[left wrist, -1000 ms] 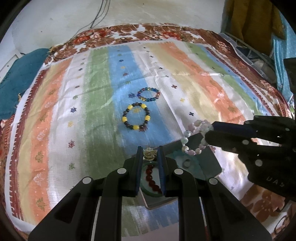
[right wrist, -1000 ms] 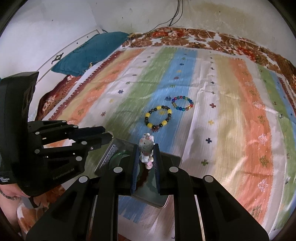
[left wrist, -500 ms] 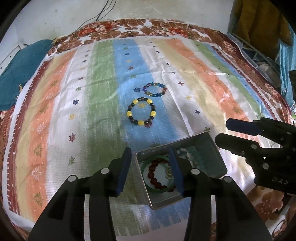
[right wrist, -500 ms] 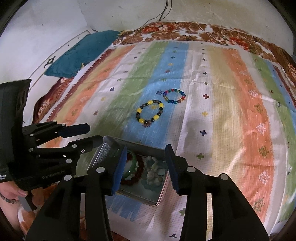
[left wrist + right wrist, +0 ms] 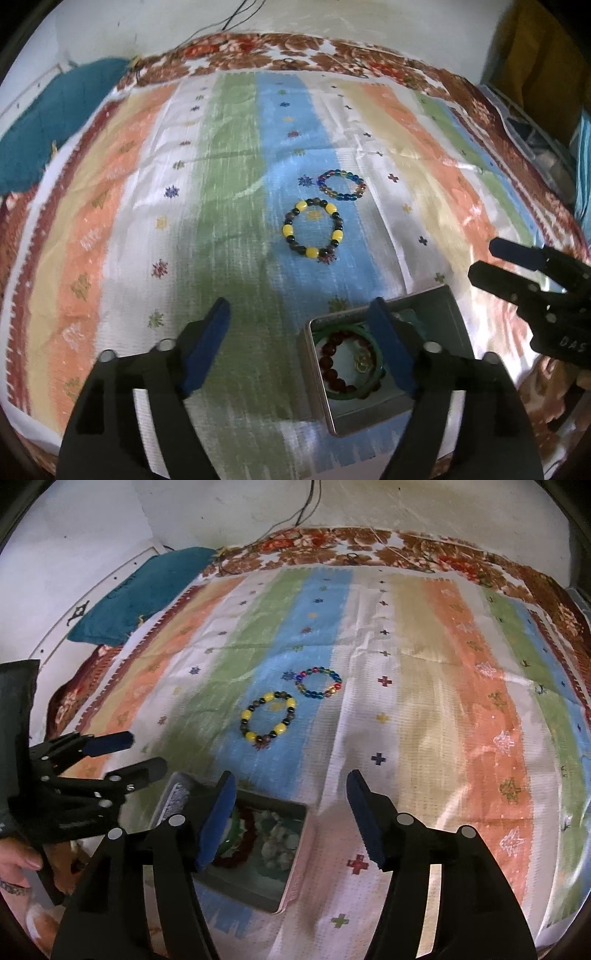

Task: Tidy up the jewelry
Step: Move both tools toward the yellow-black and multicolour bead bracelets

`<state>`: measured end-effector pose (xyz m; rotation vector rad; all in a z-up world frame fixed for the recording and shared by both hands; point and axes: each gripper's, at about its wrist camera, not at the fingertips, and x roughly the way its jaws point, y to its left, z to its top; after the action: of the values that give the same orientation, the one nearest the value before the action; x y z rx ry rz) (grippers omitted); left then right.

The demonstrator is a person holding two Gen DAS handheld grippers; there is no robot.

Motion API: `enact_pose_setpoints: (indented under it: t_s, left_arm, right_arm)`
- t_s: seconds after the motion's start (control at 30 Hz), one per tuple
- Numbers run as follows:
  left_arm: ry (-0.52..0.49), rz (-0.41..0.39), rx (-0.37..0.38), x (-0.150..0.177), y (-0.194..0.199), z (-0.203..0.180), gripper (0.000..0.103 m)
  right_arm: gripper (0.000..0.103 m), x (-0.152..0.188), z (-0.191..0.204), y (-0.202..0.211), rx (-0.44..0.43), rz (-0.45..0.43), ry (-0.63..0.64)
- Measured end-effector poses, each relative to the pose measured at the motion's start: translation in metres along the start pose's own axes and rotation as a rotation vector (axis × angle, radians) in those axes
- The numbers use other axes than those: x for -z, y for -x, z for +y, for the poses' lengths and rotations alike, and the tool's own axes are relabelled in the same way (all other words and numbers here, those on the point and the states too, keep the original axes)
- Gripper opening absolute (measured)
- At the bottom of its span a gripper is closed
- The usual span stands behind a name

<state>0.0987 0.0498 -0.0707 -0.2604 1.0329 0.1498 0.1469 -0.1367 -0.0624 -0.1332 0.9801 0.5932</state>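
A metal tin (image 5: 436,306) (image 5: 291,882) lies open on the striped cloth. It holds a green bangle (image 5: 354,394), a dark red bead bracelet (image 5: 330,363) (image 5: 245,836), a small gold piece (image 5: 364,363) and a pale stone bracelet (image 5: 277,843). A yellow-and-dark bead bracelet (image 5: 313,232) (image 5: 269,719) and a multicoloured bead bracelet (image 5: 341,184) (image 5: 319,683) lie on the blue stripe beyond the tin. My left gripper (image 5: 301,321) (image 5: 129,753) is open and empty just left of the tin. My right gripper (image 5: 291,794) (image 5: 484,262) is open and empty right of the tin.
The striped cloth (image 5: 229,155) covers a floral bedspread (image 5: 295,55). A teal pillow (image 5: 140,590) lies at the far left by the white wall. Cables hang on the wall behind. Clutter and yellow fabric (image 5: 543,74) stand at the right edge.
Both grippers were shut on jewellery over the tin: left on a gold piece, right on the pale stone bracelet. Both opened, dropped them into the tin and drew back and apart.
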Motion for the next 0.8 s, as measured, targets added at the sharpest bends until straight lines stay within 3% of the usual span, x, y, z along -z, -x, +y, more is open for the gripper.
enact_pose_setpoints:
  t_s: [0.17, 0.33, 0.53, 0.8]
  left_arm:
    - [0.059, -0.012, 0.021, -0.005, -0.004, 0.014, 0.086]
    - [0.029, -0.041, -0.038, -0.008, -0.009, 0.013, 0.091]
    - [0.017, -0.055, -0.045, -0.015, -0.016, 0.014, 0.093]
    - [0.013, -0.051, -0.053, -0.025, -0.028, 0.013, 0.094]
  right_arm:
    - [0.075, -0.007, -0.008, -0.007, 0.007, 0.002, -0.024]
    - [0.079, -0.009, -0.01, -0.015, 0.009, 0.022, -0.022]
    - [0.087, -0.017, -0.015, -0.02, 0.018, 0.003, -0.039]
    - [0.087, -0.025, -0.025, -0.031, 0.031, 0.004, -0.069]
